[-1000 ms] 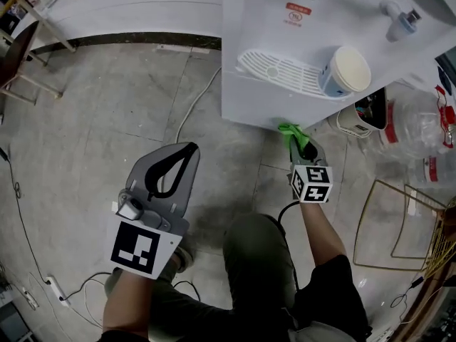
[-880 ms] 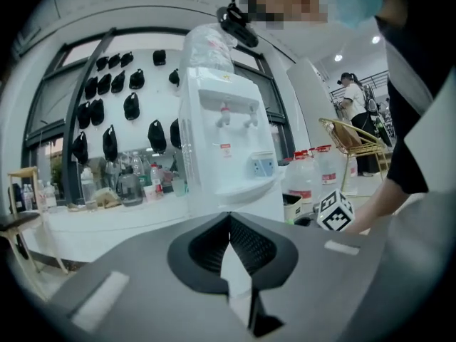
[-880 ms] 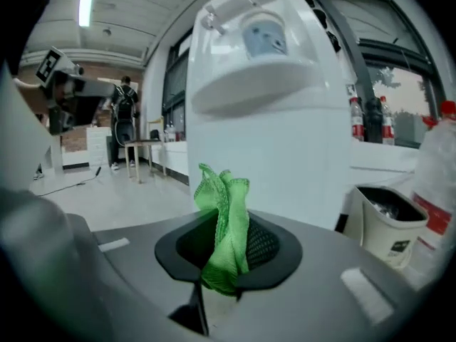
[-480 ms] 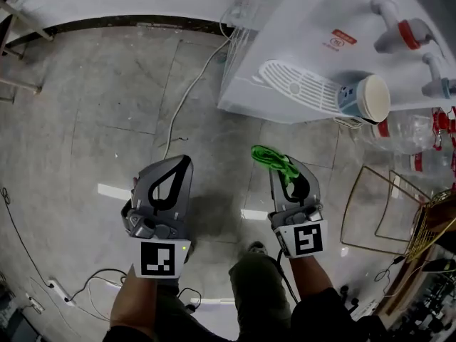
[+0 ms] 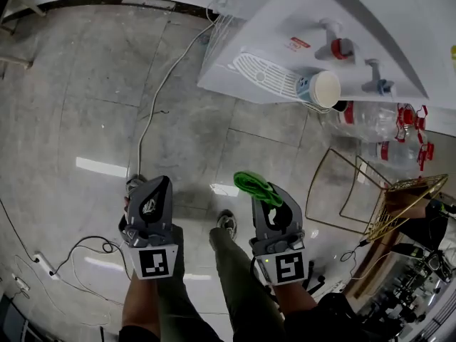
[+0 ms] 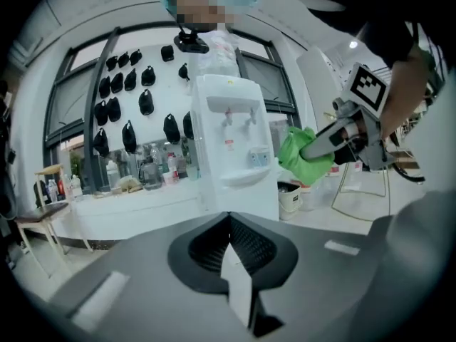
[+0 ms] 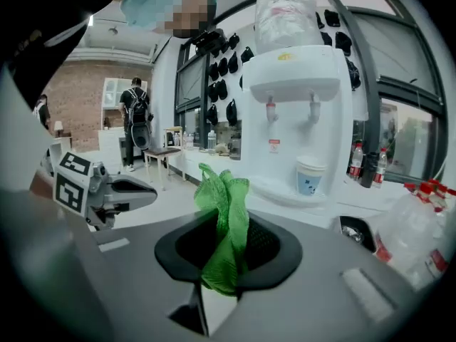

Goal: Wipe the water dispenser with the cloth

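Note:
The white water dispenser (image 5: 320, 27) stands at the upper right of the head view, with a paper cup (image 5: 322, 89) on its drip tray (image 5: 263, 73); it also shows in the left gripper view (image 6: 235, 148) and the right gripper view (image 7: 303, 127). My right gripper (image 5: 267, 197) is shut on a green cloth (image 5: 255, 185), which bunches up between the jaws (image 7: 224, 226). It hangs well short of the dispenser, over the floor. My left gripper (image 5: 154, 191) is shut and holds nothing, level with the right one.
A white cable (image 5: 153, 98) runs across the tiled floor. Large water bottles (image 5: 385, 130) and a gold wire stand (image 5: 356, 191) sit right of the dispenser. A white bucket (image 6: 291, 198) stands beside it. A person (image 7: 135, 120) stands far off near a table.
The right gripper with the cloth has drawn back from the dispenser's base, towards me. Both grippers now hang side by side over the floor, and the dispenser sits farther away.

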